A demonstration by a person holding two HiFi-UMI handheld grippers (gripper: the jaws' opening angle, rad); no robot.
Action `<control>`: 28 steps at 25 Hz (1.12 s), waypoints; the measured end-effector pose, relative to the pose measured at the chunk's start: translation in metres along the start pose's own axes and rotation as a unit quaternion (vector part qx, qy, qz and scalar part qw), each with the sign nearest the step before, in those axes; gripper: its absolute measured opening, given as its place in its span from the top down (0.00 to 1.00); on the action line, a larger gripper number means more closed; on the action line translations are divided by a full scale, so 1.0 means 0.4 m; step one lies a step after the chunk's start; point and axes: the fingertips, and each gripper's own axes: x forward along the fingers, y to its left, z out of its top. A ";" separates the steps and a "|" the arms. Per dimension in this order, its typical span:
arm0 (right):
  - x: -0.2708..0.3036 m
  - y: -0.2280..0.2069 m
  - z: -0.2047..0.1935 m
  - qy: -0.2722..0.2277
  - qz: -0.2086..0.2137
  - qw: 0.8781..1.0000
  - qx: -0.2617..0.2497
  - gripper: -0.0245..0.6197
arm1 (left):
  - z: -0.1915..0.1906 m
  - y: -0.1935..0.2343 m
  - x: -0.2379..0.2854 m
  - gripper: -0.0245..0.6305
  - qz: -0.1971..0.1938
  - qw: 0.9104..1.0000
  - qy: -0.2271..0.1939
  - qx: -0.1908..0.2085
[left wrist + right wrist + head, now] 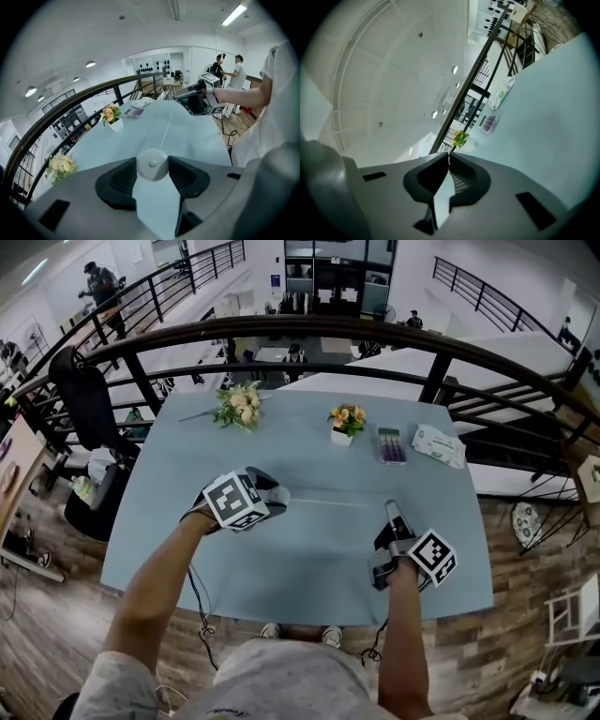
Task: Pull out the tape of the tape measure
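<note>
While left tongs clasp one tape measure, right tongs clenched, perhaps on its tape

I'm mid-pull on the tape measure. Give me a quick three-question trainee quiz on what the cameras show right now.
1. True or false: the left gripper is empty.
2. Pick one: the right gripper has its jaws A) wide apart, B) shut on the tape, C) out of every view.
3. Count: how many flower arrangements are on the table?
Key: 1 false, it grips the tape measure. 2 B. 3 two: the bouquet and the potted flowers.
</note>
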 end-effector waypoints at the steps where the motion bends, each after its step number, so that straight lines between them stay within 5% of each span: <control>1: 0.000 0.001 -0.001 -0.001 0.001 1.000 0.002 0.94 | -0.001 0.001 0.000 0.64 0.000 1.000 0.000 0.000; 28: 0.015 0.004 -0.045 0.017 0.002 1.000 0.006 0.94 | 0.000 -0.001 0.010 0.64 -0.002 1.000 -0.002 0.003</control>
